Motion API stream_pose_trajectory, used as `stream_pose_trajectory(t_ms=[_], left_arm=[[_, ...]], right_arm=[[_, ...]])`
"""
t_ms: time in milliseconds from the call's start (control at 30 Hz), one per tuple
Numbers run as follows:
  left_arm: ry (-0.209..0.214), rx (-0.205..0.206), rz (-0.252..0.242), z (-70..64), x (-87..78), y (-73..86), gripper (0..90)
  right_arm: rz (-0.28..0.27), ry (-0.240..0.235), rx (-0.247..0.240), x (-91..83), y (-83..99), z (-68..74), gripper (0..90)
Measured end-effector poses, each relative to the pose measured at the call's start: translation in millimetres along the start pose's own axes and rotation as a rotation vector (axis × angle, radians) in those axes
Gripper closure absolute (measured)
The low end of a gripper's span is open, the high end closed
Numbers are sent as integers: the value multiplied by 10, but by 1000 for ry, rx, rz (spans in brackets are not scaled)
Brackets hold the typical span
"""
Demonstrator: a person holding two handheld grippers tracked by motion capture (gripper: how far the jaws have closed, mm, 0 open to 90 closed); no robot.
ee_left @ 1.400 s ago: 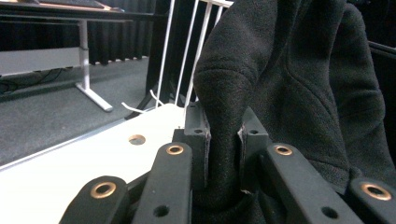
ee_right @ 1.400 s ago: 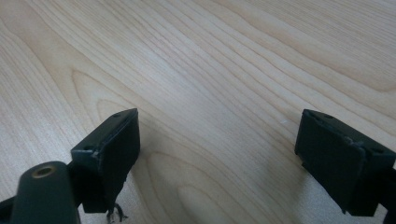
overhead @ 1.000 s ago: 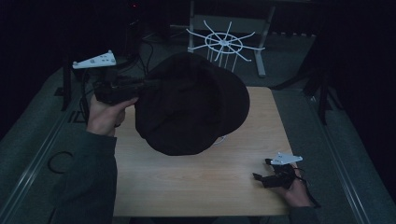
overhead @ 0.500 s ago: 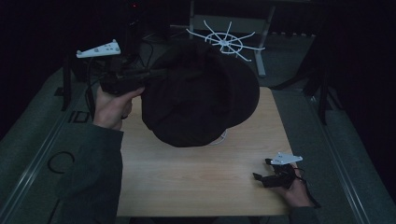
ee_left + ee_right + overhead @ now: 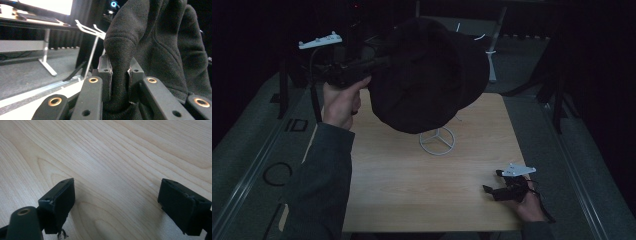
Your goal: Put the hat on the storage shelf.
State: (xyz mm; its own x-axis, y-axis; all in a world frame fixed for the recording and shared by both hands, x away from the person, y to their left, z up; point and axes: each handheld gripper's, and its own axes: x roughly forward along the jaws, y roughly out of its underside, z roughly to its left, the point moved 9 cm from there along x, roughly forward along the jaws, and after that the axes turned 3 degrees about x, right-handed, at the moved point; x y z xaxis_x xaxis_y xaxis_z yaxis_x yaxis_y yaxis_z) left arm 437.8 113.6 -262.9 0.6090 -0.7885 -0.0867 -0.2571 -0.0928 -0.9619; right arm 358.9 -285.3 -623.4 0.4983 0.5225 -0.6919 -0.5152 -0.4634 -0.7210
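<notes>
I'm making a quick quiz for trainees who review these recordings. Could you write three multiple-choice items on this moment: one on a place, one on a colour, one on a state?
1. Where is the right gripper?
A. Low over the table's near right corner
B. Raised above the rack
C. On the floor

2. What colour is the hat?
A. White
B. Black
C. Red

3. How do the left gripper jaws stand?
A. Wide open
B. Shut on nothing
C. Shut on a fold of the hat

Answers:
1 A: the high view shows it by the wooden table edge.
2 B: its fleece is dark in both views.
3 C: the left gripper view shows fabric pinched between them.
</notes>
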Motion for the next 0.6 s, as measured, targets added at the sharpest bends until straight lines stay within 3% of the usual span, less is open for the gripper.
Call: stream_pose_trajectory(t_ms=[167,300,600], left_arm=[[-52,4,39,79,99,72,786],[-97,24,109,112,220,201,786],[-123,-5,169,244,309,451,777]], right_arm=[[1,1,-1,-1,1,-2,141],[1,2,1,-1,1,-2,141],[-1,1,0,0,-1,-3,142]])
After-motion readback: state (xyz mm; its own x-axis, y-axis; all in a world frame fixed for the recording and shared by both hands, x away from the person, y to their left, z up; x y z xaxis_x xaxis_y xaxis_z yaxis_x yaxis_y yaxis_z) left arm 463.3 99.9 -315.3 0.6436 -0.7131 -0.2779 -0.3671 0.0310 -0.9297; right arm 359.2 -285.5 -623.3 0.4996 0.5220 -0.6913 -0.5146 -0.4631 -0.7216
